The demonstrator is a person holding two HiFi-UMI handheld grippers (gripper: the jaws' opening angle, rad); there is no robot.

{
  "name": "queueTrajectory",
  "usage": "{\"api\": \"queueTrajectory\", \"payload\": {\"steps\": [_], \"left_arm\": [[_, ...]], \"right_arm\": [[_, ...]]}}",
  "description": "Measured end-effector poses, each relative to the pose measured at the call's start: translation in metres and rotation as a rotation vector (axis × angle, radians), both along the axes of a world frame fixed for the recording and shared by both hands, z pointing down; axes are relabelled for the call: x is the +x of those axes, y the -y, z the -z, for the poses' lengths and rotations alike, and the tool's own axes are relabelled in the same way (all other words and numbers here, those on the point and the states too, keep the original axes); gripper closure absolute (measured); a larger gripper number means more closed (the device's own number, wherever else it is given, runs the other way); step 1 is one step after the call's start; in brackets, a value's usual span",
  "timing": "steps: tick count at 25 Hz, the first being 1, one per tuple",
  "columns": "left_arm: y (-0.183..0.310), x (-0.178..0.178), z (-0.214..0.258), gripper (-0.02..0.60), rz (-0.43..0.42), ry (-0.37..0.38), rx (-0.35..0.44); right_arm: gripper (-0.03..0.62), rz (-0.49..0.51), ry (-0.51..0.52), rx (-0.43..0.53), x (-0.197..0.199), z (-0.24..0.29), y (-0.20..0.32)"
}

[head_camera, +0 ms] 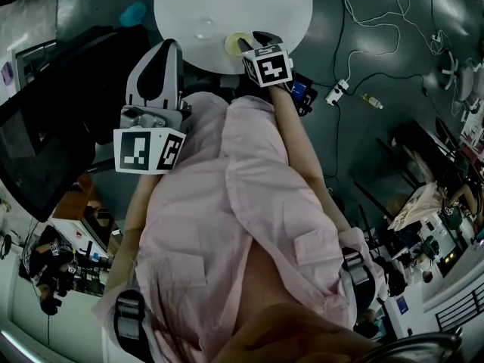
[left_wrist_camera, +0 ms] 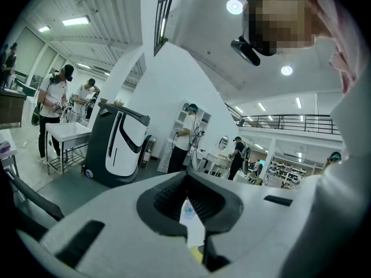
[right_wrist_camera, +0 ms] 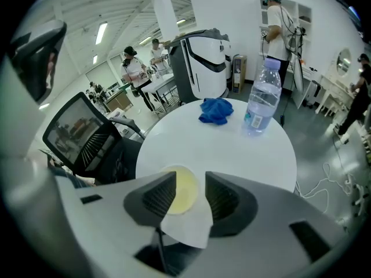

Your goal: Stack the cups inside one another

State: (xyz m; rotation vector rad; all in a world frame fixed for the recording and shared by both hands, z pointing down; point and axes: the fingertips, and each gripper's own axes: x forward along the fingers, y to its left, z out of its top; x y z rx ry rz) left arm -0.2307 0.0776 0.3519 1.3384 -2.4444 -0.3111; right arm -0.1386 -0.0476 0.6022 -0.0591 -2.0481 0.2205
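Yellow cup [right_wrist_camera: 181, 193] stands mouth up on the white bench [right_wrist_camera: 232, 149], framed by the right gripper [right_wrist_camera: 190, 184], whose jaws are spread, probably to grasp it. A clear cup [head_camera: 204, 29] waits nearby. The left gripper [left_wrist_camera: 186, 198] is closed on nothing and kept away from the bench.

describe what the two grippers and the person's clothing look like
The left gripper and right gripper both have pale grey bodies with black ribbed pads lining the jaws. Each carries a white cube with black square markers: the left cube, the right cube. The person wears a pale pink shirt.
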Motion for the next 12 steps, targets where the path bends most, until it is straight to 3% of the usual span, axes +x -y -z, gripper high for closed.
{"api": "queueTrajectory", "payload": {"steps": [9, 12], "left_arm": [[0.0, 0.0, 0.002, 0.566, -0.006, 0.007, 0.004], [0.002, 0.005, 0.002, 0.566, -0.008, 0.014, 0.007]], "right_arm": [[0.454, -0.037, 0.193, 0.043, -0.024, 0.03, 0.01], [0.516, -0.043, 0.298, 0.066, -0.031, 0.049, 0.015]]}}
